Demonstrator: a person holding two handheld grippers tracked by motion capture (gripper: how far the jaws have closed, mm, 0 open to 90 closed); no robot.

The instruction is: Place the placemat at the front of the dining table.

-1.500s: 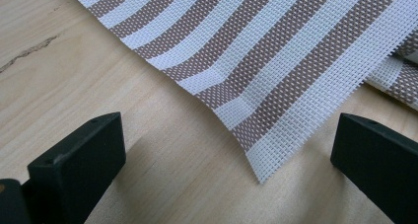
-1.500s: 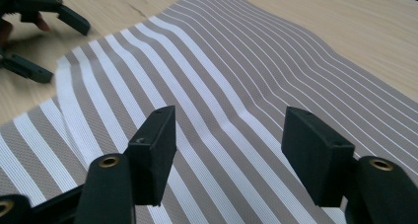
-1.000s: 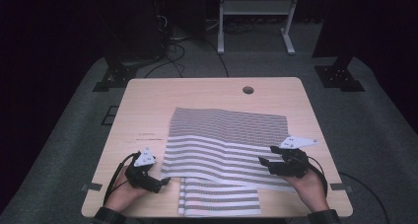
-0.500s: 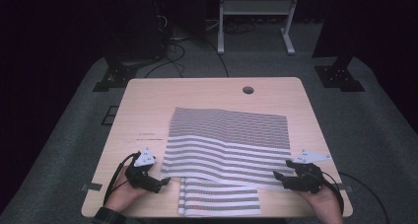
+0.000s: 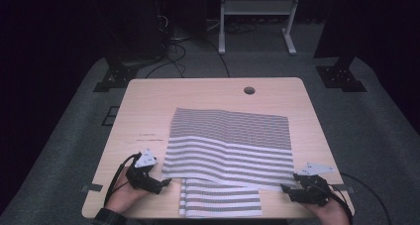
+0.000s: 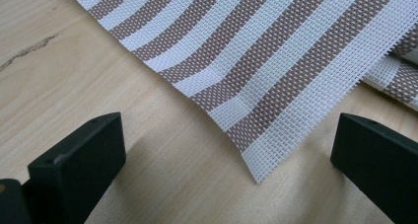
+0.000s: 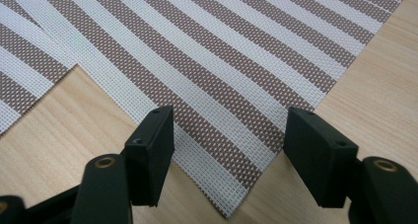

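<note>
Wooden table [image 5: 148, 111], striped mat [image 5: 228, 140] corners between both grippers' parted jaws

Pale wooden table [image 5: 148, 111] on grey carpet [image 5: 64, 150]. White metal frame [image 5: 257, 17] and cables [image 5: 173, 51] behind, in darkness.

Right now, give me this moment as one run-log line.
striped mat: folded, flat on table | left tool: open at near-left corner | right tool: open, straddling near-right corner | grip: none yet
</note>
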